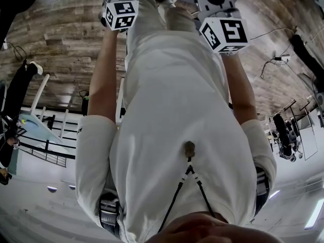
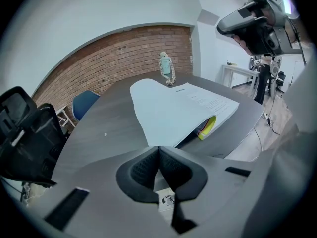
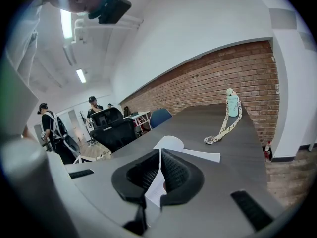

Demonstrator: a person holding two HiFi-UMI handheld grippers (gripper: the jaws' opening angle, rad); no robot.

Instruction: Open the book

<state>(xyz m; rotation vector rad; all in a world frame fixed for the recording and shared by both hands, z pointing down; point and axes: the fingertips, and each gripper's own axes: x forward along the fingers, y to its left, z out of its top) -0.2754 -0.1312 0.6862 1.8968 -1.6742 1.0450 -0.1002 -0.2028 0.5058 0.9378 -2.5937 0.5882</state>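
Note:
The book (image 2: 168, 110) lies on a dark grey table (image 2: 99, 128) ahead of my left gripper (image 2: 159, 150). Its pale top sheet bows up along the right edge, with printed lines on the far part and something yellow (image 2: 208, 128) showing underneath. The left pads meet with nothing between them. From the right gripper view the book (image 3: 190, 154) is a curled sheet on a flat white page, just beyond my right gripper (image 3: 160, 153), whose pads also meet at the tips. The head view shows only both marker cubes (image 1: 120, 14) (image 1: 225, 33) held out in front of the body.
A pale green bottle (image 2: 167, 67) (image 3: 232, 104) with a patterned lanyard (image 3: 223, 128) stands at the table's far end by a brick wall. Black office chairs (image 2: 25, 133) and a blue chair (image 2: 84, 103) line the left side. People (image 3: 49, 128) stand further back.

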